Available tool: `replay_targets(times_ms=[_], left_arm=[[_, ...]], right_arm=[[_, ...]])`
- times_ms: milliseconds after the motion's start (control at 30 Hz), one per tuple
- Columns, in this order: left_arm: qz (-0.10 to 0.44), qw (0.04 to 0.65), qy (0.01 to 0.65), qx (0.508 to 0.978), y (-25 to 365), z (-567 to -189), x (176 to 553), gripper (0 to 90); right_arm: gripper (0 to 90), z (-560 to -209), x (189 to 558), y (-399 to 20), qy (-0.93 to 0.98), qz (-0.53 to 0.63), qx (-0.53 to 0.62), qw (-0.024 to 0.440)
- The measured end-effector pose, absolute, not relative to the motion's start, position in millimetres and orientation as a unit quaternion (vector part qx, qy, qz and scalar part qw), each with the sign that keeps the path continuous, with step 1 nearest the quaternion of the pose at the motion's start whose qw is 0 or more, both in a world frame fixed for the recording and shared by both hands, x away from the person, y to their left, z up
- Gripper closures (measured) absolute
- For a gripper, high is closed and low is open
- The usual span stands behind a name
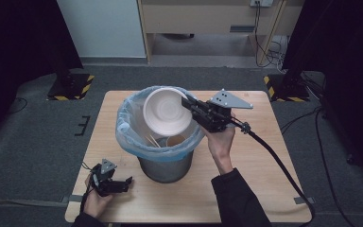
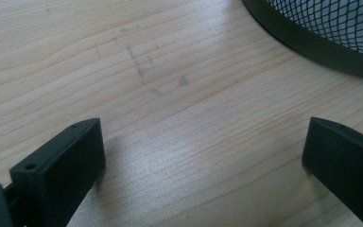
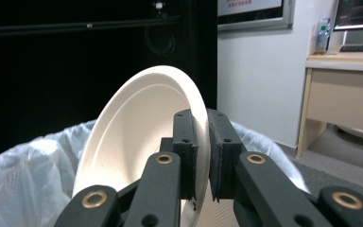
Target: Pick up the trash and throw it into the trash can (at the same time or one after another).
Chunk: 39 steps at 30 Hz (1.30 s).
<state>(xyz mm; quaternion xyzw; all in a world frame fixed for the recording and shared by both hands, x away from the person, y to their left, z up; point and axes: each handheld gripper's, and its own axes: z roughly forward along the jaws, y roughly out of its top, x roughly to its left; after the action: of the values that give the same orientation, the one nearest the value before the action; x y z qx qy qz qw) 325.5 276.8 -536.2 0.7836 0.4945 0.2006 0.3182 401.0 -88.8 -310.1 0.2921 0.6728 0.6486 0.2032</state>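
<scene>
Right gripper (image 1: 187,105) clamps paper plate (image 1: 167,111) rim above lined bin (image 1: 164,163); centre it over the bin before release; left gripper (image 1: 123,182) beside bin, released

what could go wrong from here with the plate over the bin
1. The right gripper pinches only the rim of the white round paper plate, which is tilted; it may slip or swing early.
2. The plate hangs over the near-side rim of the grey mesh bin with a blue plastic liner; released here, it might catch the liner edge rather than drop inside.
</scene>
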Motion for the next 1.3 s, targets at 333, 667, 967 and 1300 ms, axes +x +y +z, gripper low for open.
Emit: replay_targets(times_ms=[333, 667, 967, 1300], left_arm=[[0.201, 0.318, 0.494, 0.784, 276.8, -536.2, 325.5, 0.0], [0.201, 0.318, 0.494, 0.784, 276.8, -536.2, 325.5, 0.0], [0.201, 0.318, 0.495, 0.783, 276.8, -536.2, 325.5, 0.0], [0.201, 0.318, 0.495, 0.783, 276.7, -536.2, 325.4, 0.0]], right_arm=[[67.1, -307.8, 399.1, -93.8, 0.670, 0.655, 0.288, 0.199], [33.6, -297.4, 396.3, -141.8, 0.616, 0.678, 0.320, 0.240], [23.2, -345.2, 395.5, -189.8, 0.625, 0.640, 0.376, 0.242], [15.4, -412.6, 387.6, -218.0, 0.681, 0.563, 0.420, 0.206]])
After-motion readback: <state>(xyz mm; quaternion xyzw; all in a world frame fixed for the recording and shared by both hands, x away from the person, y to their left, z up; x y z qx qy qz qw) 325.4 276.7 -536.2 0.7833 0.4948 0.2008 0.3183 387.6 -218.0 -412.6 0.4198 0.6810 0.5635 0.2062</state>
